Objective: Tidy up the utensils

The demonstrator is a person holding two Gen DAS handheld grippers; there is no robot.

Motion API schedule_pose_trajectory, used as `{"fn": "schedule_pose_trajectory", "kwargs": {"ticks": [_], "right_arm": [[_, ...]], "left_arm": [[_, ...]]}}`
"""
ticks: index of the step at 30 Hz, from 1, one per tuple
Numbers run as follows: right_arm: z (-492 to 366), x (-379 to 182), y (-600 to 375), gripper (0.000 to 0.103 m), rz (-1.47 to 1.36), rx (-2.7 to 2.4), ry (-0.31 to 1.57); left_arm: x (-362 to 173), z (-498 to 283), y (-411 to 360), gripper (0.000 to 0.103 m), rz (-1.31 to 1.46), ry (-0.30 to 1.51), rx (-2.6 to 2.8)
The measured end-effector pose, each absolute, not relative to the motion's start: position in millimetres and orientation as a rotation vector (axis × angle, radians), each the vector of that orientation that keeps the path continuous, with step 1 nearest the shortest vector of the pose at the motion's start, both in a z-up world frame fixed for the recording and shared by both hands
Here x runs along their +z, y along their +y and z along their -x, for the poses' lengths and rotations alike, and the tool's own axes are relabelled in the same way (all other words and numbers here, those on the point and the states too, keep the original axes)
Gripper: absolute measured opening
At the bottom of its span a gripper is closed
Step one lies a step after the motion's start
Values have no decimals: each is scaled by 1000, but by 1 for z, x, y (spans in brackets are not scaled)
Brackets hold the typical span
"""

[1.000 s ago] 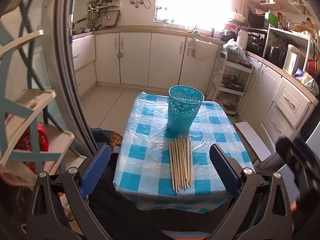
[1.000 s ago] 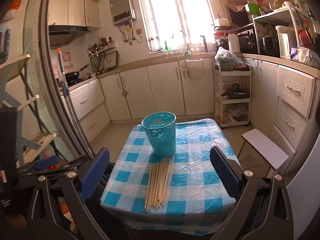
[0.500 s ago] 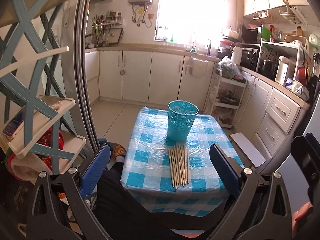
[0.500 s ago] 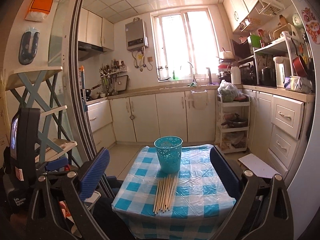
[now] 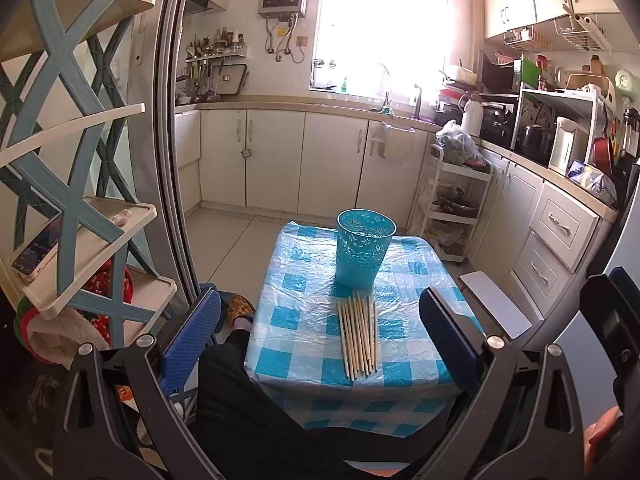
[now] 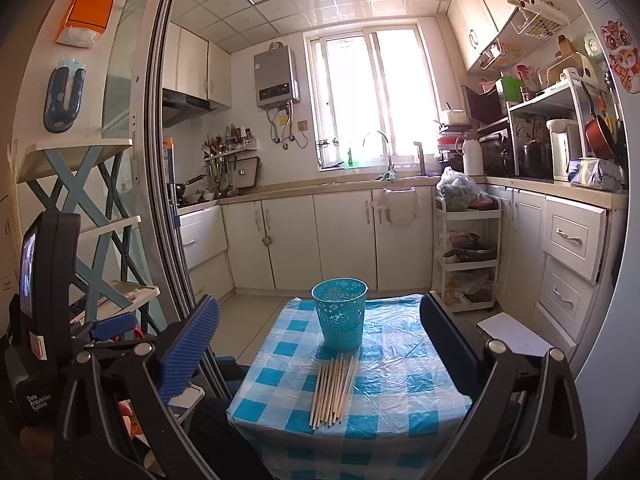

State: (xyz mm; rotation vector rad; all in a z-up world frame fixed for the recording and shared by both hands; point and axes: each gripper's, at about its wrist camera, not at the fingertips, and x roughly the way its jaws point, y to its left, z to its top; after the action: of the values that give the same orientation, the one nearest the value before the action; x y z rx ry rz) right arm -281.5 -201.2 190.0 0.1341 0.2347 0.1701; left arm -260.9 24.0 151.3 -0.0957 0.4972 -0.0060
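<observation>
A bundle of wooden chopsticks lies flat on the small counter (covered in a blue-and-white checked cloth under clear plastic), their far tips just in front of a turquoise perforated basket that stands upright. The left gripper is held back from the counter, jaws spread wide and holding nothing. The right gripper is likewise wide apart and empty, well short of the chopsticks.
</observation>
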Motion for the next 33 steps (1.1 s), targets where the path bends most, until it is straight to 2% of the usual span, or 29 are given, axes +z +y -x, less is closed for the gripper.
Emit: {"fn": "schedule_pose_trajectory", "kwargs": {"ticks": [33], "right_arm": [[284,196,-195,96,-131,177,236]], "left_arm": [[152,265,24,96,100,482,-3]]}}
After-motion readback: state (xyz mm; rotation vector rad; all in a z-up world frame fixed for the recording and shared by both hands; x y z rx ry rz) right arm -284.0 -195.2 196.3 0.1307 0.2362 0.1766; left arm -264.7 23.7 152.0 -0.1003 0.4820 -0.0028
